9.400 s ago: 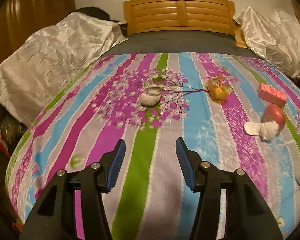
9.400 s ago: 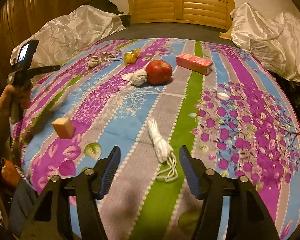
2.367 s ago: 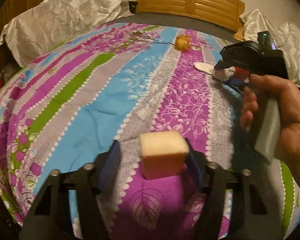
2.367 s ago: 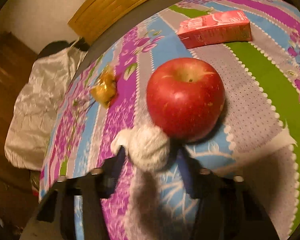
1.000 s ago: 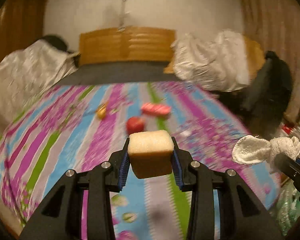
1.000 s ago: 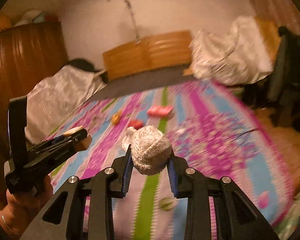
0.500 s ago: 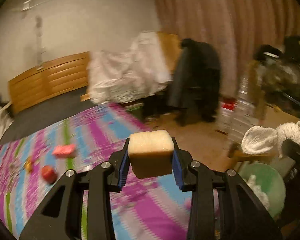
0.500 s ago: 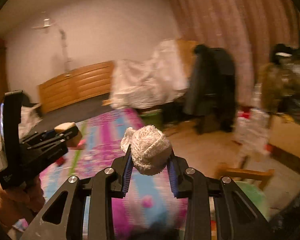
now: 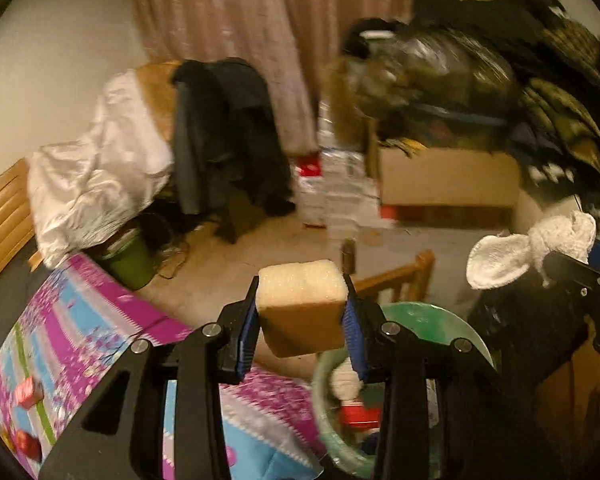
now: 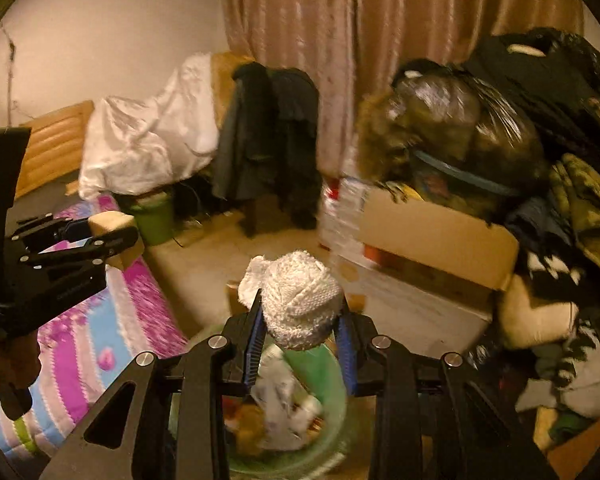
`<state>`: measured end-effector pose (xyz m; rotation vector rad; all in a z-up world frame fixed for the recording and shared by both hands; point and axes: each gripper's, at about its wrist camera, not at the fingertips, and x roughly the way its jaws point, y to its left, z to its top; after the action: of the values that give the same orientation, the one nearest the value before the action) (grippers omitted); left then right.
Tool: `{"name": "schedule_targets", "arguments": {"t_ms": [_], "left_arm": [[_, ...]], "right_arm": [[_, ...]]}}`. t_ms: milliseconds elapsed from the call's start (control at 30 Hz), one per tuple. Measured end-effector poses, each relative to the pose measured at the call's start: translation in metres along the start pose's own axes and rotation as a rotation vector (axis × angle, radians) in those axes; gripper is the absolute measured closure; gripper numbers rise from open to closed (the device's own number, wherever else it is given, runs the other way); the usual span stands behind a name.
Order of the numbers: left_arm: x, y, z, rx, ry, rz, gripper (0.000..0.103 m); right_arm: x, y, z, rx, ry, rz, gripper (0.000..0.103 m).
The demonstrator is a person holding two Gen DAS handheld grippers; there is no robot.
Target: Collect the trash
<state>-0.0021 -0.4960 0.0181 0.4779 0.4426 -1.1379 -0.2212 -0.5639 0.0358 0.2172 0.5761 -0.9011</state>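
My left gripper point(image 9: 302, 312) is shut on a tan foam block point(image 9: 302, 304), held in the air over the bed's corner, beside a green trash bin point(image 9: 432, 322). My right gripper point(image 10: 300, 320) is shut on a white balled cloth point(image 10: 296, 300), held above the same bin point(image 10: 320, 368), which holds paper and other scraps. The cloth also shows at the right of the left wrist view point(image 9: 532, 248). The left gripper with the block shows at the left of the right wrist view point(image 10: 112, 226).
The striped floral bedspread point(image 9: 84, 340) lies at lower left with a red apple point(image 9: 26, 442) and a pink carton point(image 9: 28, 388). A second green bin point(image 9: 130, 256), a coat-draped chair point(image 9: 224, 140), cardboard boxes point(image 9: 448, 178) and piled bags point(image 10: 452, 132) stand around the floor.
Both grippers swung further right, away from the bed, still holding the block and the cloth. The green bin has come to lie below them.
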Motion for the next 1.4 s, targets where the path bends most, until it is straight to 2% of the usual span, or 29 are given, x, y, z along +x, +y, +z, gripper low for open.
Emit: {"name": "schedule_targets", "arguments": {"t_ms": [67, 133, 367, 533, 567, 600, 633, 667, 1000, 1067, 1167, 1333, 1400], "left_arm": [[0.012, -0.016, -0.004, 0.038, 0.025, -0.048, 0.067], [0.023, -0.029, -0.014, 0.066, 0.079, -0.115, 0.067], [0.048, -0.041, -0.041, 0.123, 0.195, -0.199, 0.067], [0.049, -0.042, -0.047, 0.143, 0.207, -0.244, 0.067], [0.050, -0.042, -0.048, 0.145, 0.212, -0.262, 0.066], [0.053, -0.042, -0.048, 0.145, 0.220, -0.278, 0.063], [0.054, -0.041, -0.050, 0.147, 0.232, -0.284, 0.052], [0.053, -0.041, -0.053, 0.152, 0.221, -0.282, 0.049], [0.035, -0.041, -0.061, 0.172, 0.184, -0.303, 0.043], [0.029, -0.038, -0.061, 0.157, 0.174, -0.317, 0.037], [0.020, -0.038, -0.065, 0.164, 0.161, -0.323, 0.031], [0.004, -0.039, -0.076, 0.190, 0.128, -0.322, 0.026], [-0.003, -0.037, -0.080, 0.174, 0.101, -0.292, 0.021]], "right_arm": [[0.017, -0.007, -0.006, -0.015, 0.042, -0.017, 0.070], [0.017, 0.005, -0.017, -0.031, 0.071, -0.029, 0.070], [0.030, 0.018, -0.041, -0.071, 0.162, -0.023, 0.070], [0.032, 0.026, -0.046, -0.067, 0.191, 0.010, 0.070], [0.035, 0.027, -0.047, -0.067, 0.201, 0.028, 0.068], [0.038, 0.029, -0.049, -0.065, 0.217, 0.042, 0.059], [0.039, 0.030, -0.051, -0.063, 0.220, 0.032, 0.054], [0.040, 0.031, -0.054, -0.059, 0.221, 0.021, 0.050], [0.029, 0.038, -0.063, -0.008, 0.211, -0.008, 0.050], [0.025, 0.036, -0.064, 0.016, 0.201, -0.017, 0.050], [0.018, 0.030, -0.069, 0.060, 0.167, -0.051, 0.041], [0.006, 0.019, -0.080, 0.131, 0.131, -0.090, 0.040], [0.000, 0.016, -0.087, 0.144, 0.094, -0.089, 0.028]]}}
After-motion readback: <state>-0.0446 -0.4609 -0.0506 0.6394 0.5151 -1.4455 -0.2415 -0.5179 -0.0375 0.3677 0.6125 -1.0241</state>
